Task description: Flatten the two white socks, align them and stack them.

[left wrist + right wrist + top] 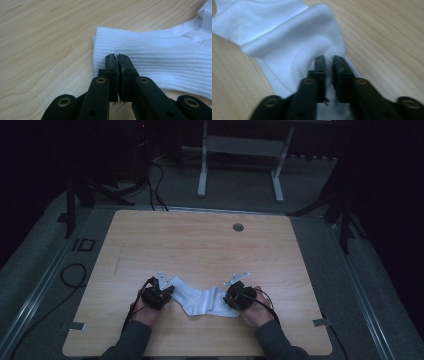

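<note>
A white sock (202, 301) lies flat near the front edge of the wooden table (200, 245), between the two hands. My left gripper (167, 292) is at its left end. In the left gripper view the jaws (117, 56) are shut, pinching the edge of the ribbed cuff (162, 57). My right gripper (229, 297) is at the sock's right end. There its jaws (329, 58) stand nearly together, with a puckered fold of the smooth fabric (287, 37) caught between them. Both grippers sit low at the tabletop.
A round cable hole (238, 227) sits near the table's far edge. A white metal stand (240, 145) is on the floor behind the table. Black cables (75, 275) lie on the floor at the left. The wood stretches bare beyond the sock.
</note>
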